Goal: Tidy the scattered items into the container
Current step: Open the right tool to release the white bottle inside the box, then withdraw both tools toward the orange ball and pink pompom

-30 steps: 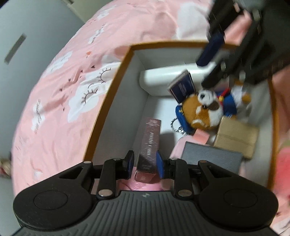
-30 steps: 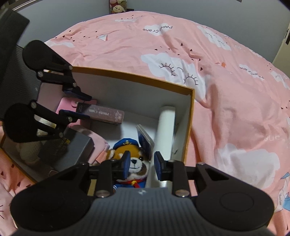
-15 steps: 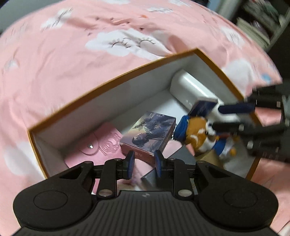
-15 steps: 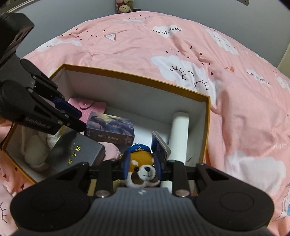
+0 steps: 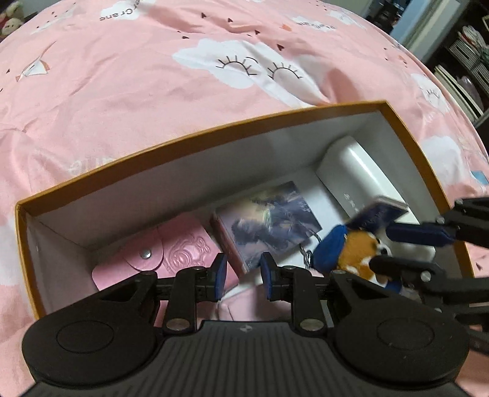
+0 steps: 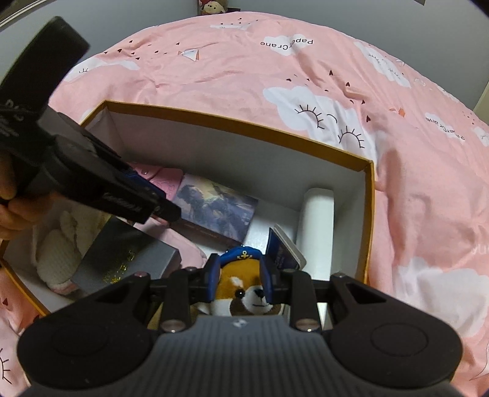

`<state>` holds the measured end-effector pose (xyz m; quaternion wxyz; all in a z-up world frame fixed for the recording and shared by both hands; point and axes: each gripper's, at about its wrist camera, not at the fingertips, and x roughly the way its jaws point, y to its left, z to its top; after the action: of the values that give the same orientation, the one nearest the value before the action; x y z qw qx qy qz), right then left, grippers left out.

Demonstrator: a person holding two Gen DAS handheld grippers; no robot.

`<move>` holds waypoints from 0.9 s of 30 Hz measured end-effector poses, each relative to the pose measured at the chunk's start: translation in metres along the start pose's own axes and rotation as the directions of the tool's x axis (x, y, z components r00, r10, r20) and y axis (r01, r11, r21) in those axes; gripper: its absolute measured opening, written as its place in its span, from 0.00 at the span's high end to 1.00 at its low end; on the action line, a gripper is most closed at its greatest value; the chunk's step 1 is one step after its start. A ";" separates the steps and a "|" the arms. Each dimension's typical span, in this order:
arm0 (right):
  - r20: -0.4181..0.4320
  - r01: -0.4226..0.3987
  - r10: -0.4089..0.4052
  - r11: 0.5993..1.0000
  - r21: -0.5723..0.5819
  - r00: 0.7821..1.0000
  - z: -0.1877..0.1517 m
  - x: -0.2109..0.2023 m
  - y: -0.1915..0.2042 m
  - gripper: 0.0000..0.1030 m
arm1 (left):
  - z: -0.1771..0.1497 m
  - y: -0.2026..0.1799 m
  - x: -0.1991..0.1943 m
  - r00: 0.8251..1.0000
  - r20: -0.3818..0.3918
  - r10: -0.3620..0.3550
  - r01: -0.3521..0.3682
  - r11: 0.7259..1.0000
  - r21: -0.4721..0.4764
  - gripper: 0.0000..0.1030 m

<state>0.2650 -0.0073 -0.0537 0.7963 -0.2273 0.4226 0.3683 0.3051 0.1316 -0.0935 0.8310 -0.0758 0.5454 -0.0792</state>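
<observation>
An orange-rimmed box [image 5: 195, 134] [image 6: 232, 123] with white walls sits on the pink bed. Inside lie a pink wallet [image 5: 171, 253], a picture-printed box [image 5: 269, 220] [image 6: 214, 210], a white cylinder [image 5: 363, 177] [image 6: 316, 220], a small blue card pack [image 5: 379, 212] [image 6: 282, 252] and a plush fox in a blue cap [image 5: 351, 253] [image 6: 241, 290]. My left gripper [image 5: 241, 274] is open and empty above the picture-printed box. My right gripper [image 6: 240, 281] has its jaws around the plush fox's head, inside the box.
A grey box [image 6: 122, 259] and a cream knitted item [image 6: 58, 253] lie at the box's left end. The pink cloud-print bedspread [image 5: 152, 76] surrounds the box. Shelves [image 5: 464, 52] stand at the far right. A plush toy [image 6: 211, 6] sits beyond the bed.
My left gripper let go of the picture-printed box, which now lies flat in the box, and drew back. My right gripper moved down around the plush fox's head.
</observation>
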 end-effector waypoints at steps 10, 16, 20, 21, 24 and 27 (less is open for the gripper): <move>0.006 0.002 -0.002 1.000 0.001 1.000 -0.004 -0.007 0.001 0.70 | -0.012 -0.021 -0.032 0.994 0.061 0.095 -0.101 0.991 0.090 0.74; 0.024 0.006 -0.005 1.000 -0.008 1.000 -0.005 -0.019 0.007 0.65 | -0.024 -0.041 -0.072 0.980 0.114 0.160 -0.172 0.980 0.105 0.74; 0.052 0.002 -0.002 1.000 -0.005 0.999 -0.007 -0.033 0.011 0.62 | -0.033 -0.051 -0.098 0.973 0.140 0.186 -0.200 0.975 0.095 0.74; 0.061 0.001 -0.001 1.000 -0.006 0.998 -0.008 -0.037 0.012 0.62 | -0.036 -0.053 -0.105 0.971 0.145 0.192 -0.206 0.974 0.092 0.74; 0.092 0.002 -0.001 1.000 -0.010 0.996 -0.011 -0.052 0.017 0.61 | -0.048 -0.064 -0.125 0.966 0.154 0.208 -0.224 0.970 0.096 0.74; 0.137 -0.003 0.005 1.000 -0.017 0.991 -0.014 -0.071 0.024 0.60 | -0.062 -0.074 -0.145 0.962 0.160 0.221 -0.237 0.967 0.094 0.74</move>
<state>0.2125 -0.0302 -0.0029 0.8207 -0.2072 0.3642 0.3883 0.1880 0.0878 0.0272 0.8757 0.0291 0.4819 -0.0072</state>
